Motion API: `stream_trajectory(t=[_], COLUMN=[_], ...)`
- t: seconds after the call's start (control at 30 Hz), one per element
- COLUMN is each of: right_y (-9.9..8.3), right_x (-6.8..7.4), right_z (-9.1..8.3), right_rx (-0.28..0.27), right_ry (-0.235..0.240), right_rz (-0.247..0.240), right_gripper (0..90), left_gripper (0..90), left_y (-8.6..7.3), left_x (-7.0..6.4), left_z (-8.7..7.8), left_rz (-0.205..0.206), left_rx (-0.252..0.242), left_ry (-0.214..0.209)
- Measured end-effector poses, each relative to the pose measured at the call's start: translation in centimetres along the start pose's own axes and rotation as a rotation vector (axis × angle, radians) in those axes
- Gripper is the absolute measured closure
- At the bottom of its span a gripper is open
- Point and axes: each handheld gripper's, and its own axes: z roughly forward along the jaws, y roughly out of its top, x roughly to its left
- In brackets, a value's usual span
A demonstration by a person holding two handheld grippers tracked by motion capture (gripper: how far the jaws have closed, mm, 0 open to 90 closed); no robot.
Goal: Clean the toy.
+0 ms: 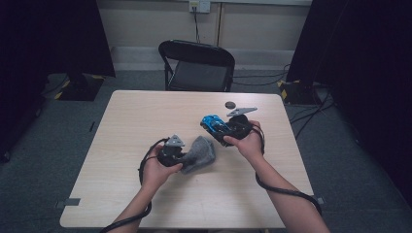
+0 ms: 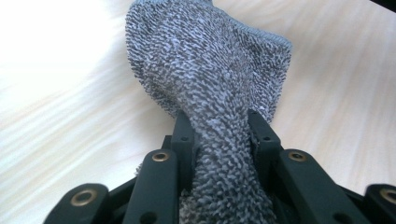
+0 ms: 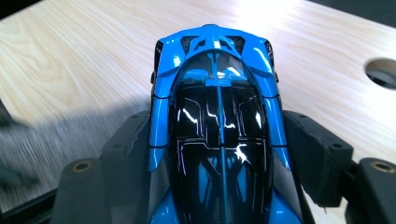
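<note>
The left tongs are pinched on a bunched neck of the grey looped-pile microfibre cloth, jaws drawn in narrow with the fabric squeezed between them; the rest of the cloth fans out ahead over the pale wood-grain desk. From above, those tongs sit left of centre, near the front half of the desk, with the cloth reaching right toward the other hand.

The right tongs clamp the glossy blue and black toy sports car by its flanks, nose pointing away. Seen from above, the car is held just right of centre, close to the cloth but apart from it. A small dark round disc lies on the desk beyond.

My guess is the car is about to be wiped. The body is slick and tapered, so pushing the cloth along it could squirt it forward out of the jaws. The cloth is gripped only by a bunch, and dragging could pull it free.
</note>
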Motion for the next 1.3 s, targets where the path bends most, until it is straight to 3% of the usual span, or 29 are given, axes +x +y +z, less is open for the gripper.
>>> stream_trajectory(t=[0.4, 0.63, 1.0, 1.3], right_y=[-3.6, -5.2, -7.2, -8.7], right_x=[-2.5, -3.4, -4.4, -5.2], right_z=[-2.1, -3.1, -4.0, -4.2], right_rx=[0.018, 0.029, 0.046, 0.068], right_ry=[-0.052, -0.082, -0.113, -0.148], right_rz=[0.036, 0.052, 0.072, 0.079], right_gripper=[28.3, 28.3, 28.3, 28.3], left_gripper=[69.5, 69.5, 69.5, 69.3], left_y=[-0.3, -0.8, -0.6, -1.8], left_x=[3.0, 4.0, 4.9, 6.1], left_z=[-2.8, -2.9, -2.9, -2.7], left_rz=[-0.041, -0.065, -0.069, -0.095], left_rx=[-0.03, -0.022, -0.03, -0.015], left_ry=[0.087, 0.11, 0.124, 0.155])
